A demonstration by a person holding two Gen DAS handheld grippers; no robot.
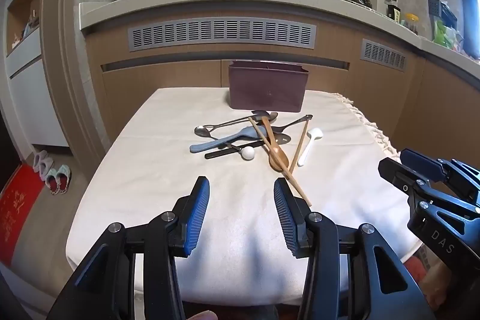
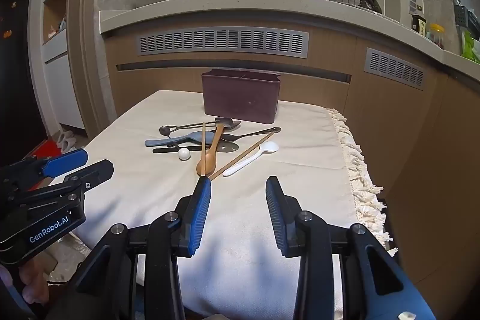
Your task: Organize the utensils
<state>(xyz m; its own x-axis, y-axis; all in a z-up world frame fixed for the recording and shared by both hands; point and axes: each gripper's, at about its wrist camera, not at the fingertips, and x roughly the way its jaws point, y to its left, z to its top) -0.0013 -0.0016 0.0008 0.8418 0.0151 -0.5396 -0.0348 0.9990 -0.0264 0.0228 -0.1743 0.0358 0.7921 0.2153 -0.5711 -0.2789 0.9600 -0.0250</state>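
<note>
Two spread, empty claws, left claw (image 1: 241, 191) and right claw (image 2: 238, 189); chopsticks (image 2: 204, 149) lie lengthwise ahead, nearest right.

Both views are sharp at the centre and moderately lit. Daylight glares blue-white at the right edge of the left view. A soft shadow lies on the white cloth (image 1: 168, 170) between the near fingers. Fisheye bending curves the counter (image 2: 240, 5); the frame corners are black.

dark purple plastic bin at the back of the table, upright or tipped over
Upright: the dark purple plastic bin stands on its base on the white tablecloth, open rim facing up, behind the utensils.
</note>
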